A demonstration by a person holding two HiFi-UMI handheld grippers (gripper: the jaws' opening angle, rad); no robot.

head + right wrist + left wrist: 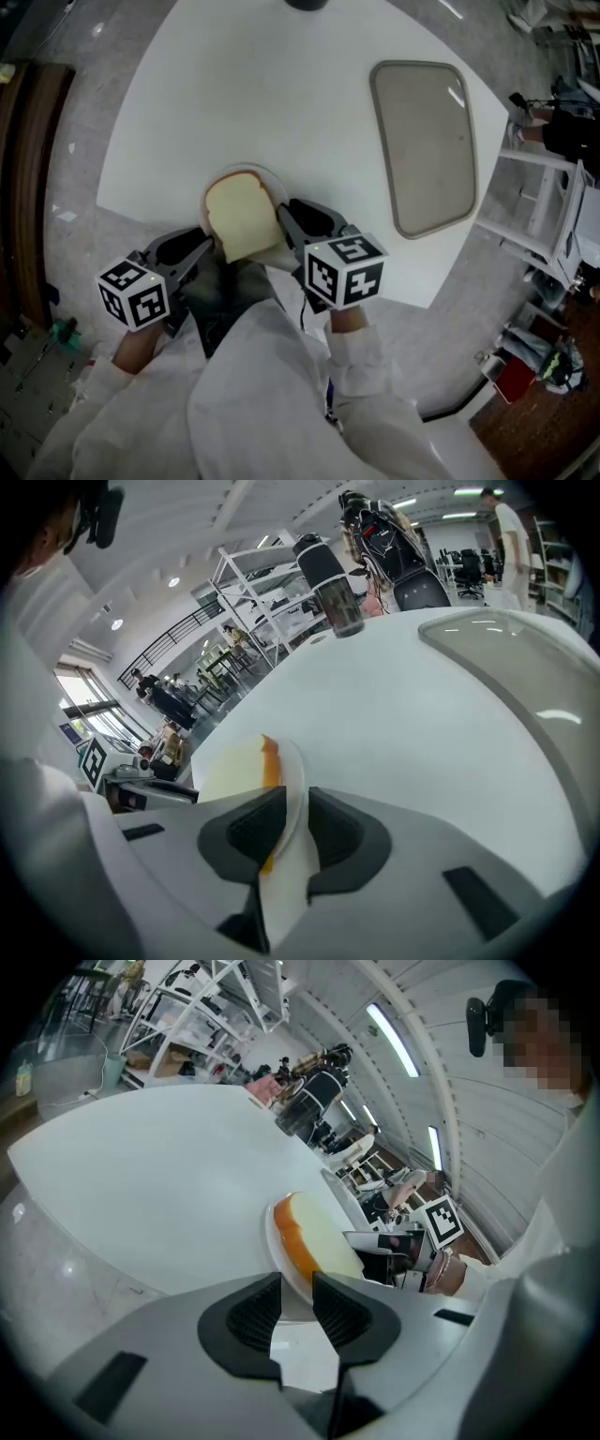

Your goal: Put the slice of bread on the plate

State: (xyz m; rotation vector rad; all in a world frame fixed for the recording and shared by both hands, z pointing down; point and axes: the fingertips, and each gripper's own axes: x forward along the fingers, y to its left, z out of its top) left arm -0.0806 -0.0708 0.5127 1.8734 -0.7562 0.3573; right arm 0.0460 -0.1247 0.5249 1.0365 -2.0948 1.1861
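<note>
Left gripper [208, 247]: low at left, jaws pointing up and right, nearly together on the rim of the plate [266, 172]. Right gripper [287, 216]: close beside it, jaws pointing up and left, clamped on the plate's rim from the other side. Forearms in white sleeves [281, 375], tucked close to the torso.

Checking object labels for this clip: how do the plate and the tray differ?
The plate is round, white and small; the tray is a larger grey rounded rectangle. The plate carries the bread slice; the tray is bare. The left gripper and right gripper clamp the plate's rim; the tray is untouched.
</note>
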